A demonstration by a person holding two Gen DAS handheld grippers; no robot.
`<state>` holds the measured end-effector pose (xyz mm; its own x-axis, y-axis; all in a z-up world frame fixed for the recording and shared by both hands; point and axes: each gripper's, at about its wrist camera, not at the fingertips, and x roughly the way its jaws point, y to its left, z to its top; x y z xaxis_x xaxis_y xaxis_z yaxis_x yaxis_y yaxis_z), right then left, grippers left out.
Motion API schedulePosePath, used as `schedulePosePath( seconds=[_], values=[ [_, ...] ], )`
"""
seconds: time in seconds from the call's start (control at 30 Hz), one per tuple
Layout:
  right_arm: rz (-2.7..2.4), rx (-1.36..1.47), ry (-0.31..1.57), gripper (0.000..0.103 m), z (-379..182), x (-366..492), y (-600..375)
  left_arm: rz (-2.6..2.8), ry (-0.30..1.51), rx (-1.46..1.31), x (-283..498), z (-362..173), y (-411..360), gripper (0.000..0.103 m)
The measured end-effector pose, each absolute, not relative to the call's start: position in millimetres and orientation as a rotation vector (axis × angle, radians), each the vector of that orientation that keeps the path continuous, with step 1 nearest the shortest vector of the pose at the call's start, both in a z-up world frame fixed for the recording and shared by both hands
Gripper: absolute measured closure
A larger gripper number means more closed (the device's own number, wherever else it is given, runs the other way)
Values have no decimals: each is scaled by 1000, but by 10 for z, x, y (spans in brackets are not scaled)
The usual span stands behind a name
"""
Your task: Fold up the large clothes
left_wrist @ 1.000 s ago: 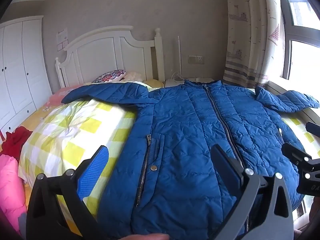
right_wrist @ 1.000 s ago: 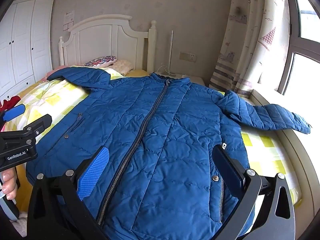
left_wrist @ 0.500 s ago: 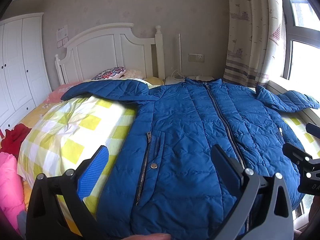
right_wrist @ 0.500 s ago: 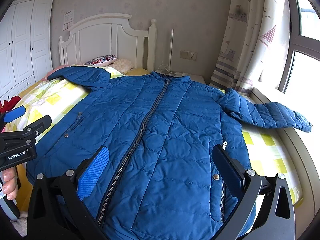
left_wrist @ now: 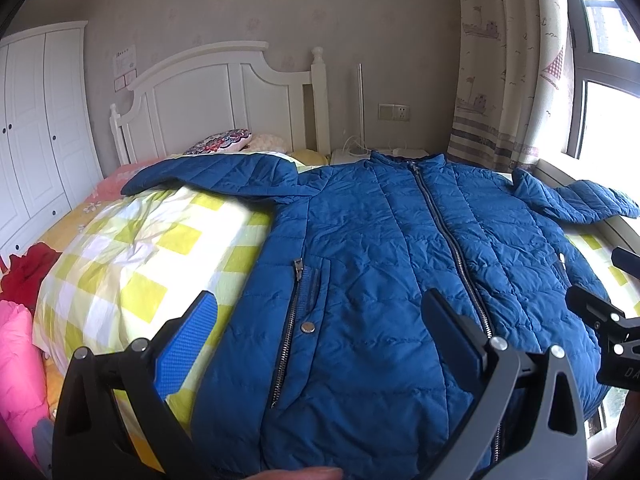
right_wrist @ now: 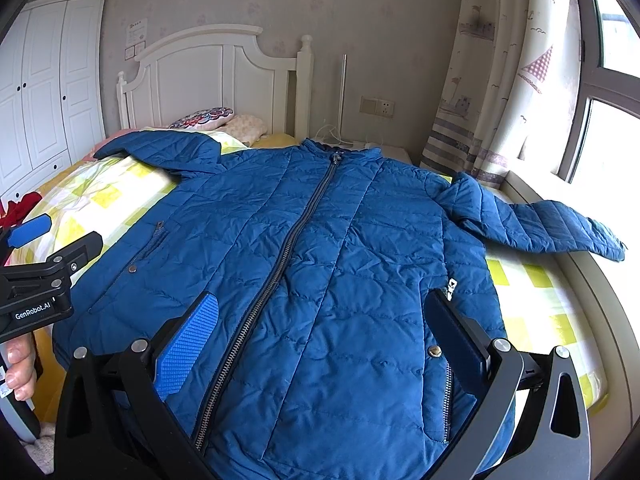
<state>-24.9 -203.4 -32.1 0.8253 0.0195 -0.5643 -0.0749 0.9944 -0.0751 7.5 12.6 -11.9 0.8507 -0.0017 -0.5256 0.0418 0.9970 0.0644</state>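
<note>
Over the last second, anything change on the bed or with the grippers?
Hardly anything. The left wrist view shifts slightly, nothing more. Nothing grasped or released: the left gripper and right gripper stay open above the hem. The blue jacket lies flat and zipped on the checked quilt, sleeves spread as before.

On my right wrist feed I read "GenRobot.AI" in white letters on the black body of the left hand-held gripper (right_wrist: 48, 240), at the near left. The paper on the far wall (right_wrist: 137, 32) is too small to read.
</note>
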Motion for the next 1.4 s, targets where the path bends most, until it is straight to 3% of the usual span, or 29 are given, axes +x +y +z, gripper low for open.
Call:
schedulePosePath(
  seconds=[1.4],
  values=[
    [40,-50,663,4,-481,-102,-2168,-32,620,93,218,-306,71,2]
  ],
)
